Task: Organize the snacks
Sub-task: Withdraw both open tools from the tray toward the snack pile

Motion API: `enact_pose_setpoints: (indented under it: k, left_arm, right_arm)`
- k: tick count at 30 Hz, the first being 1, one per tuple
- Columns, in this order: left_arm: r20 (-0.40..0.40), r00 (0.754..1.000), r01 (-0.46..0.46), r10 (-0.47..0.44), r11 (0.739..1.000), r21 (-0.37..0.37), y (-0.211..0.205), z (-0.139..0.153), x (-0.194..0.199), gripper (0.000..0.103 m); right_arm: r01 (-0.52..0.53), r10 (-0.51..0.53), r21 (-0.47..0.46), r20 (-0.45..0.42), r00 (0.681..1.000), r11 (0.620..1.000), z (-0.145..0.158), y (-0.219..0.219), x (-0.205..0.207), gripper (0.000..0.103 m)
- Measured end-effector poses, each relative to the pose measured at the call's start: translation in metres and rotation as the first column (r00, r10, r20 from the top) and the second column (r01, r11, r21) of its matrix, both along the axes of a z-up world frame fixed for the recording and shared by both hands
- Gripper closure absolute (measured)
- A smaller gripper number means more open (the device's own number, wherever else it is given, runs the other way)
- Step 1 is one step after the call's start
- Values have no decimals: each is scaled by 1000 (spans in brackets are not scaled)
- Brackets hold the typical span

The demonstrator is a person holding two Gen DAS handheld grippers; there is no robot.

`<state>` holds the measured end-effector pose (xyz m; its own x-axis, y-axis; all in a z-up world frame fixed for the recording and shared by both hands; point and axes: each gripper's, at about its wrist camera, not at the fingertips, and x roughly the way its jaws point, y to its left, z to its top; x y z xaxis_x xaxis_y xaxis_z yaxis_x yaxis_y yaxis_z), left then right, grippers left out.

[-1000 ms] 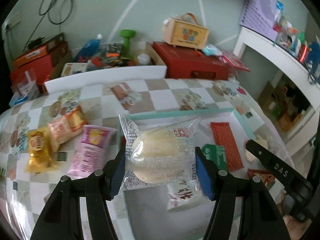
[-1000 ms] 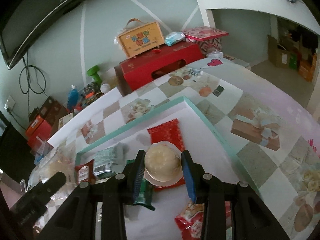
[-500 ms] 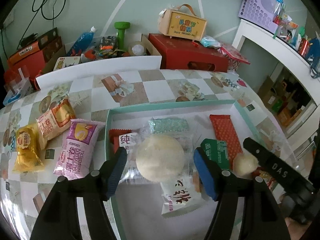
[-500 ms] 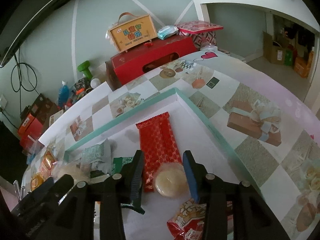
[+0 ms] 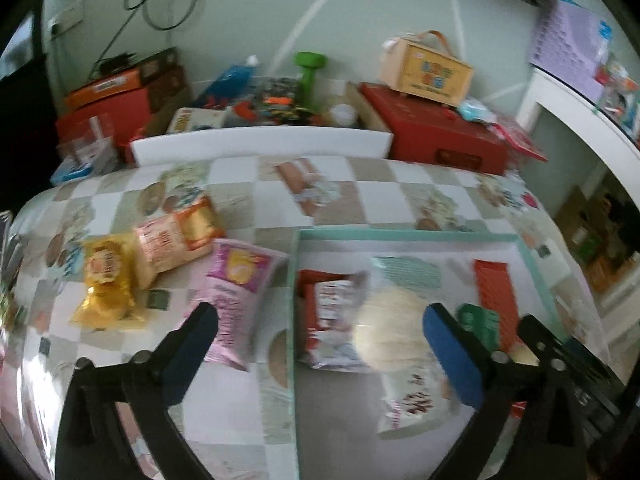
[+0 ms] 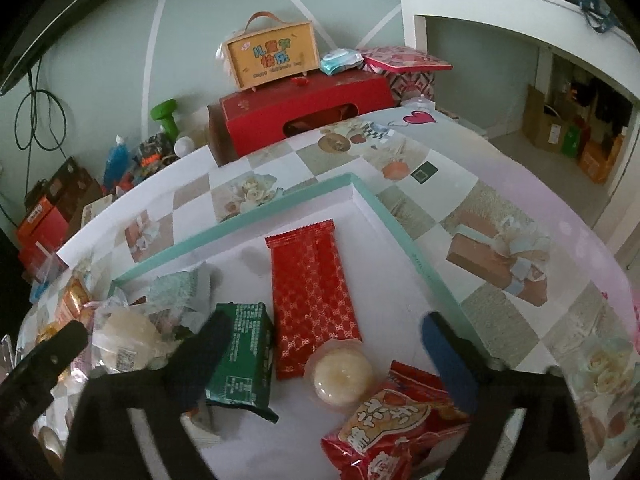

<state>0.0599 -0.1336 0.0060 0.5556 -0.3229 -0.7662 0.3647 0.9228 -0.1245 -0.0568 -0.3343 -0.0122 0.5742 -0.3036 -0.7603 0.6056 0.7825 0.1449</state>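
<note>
A teal-rimmed white tray (image 5: 400, 234) holds several snacks. My left gripper (image 5: 320, 320) hangs over the tray's left rim, its jaws opening wide. The wrapped round bun (image 5: 390, 328) lies loose in the tray beside the right finger, untouched. My right gripper (image 6: 324, 332) is also opening above the tray (image 6: 280, 208). A small round cake (image 6: 342, 376) rests on the tray floor between its fingers, and neither pad touches it. Around it lie a long red packet (image 6: 312, 296), a green packet (image 6: 244, 360) and a red bag (image 6: 384, 428).
A pink packet (image 5: 236, 292), a yellow packet (image 5: 106, 280) and an orange-pink packet (image 5: 176, 236) lie on the checkered tablecloth left of the tray. Red boxes (image 5: 440, 140) and clutter stand behind the table. A white shelf (image 6: 520, 8) is at the right.
Both grippers went from shut on a snack to wide open. The wrapped bun and the small round cake now lie in the tray. The left gripper has shifted left over the rim.
</note>
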Motion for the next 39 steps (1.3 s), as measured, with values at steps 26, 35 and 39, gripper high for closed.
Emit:
enact_pose_setpoints:
  k: [26,35,39]
  left_arm:
    - [-41,998,-54,54,998,21,11,-7,6,0]
    - [-8,999,-47,47,998,30,25,6,4,0]
    - [-3,998,-60,60,997,38,41,9,5,0]
  right_arm:
    - [-42,42,-11,4,999,999,3,16,9,0]
    - [-65,70,-79,56,996,995,28,37,8,0]
    - [-77,84,-92,69,994,993,34,48,11,0]
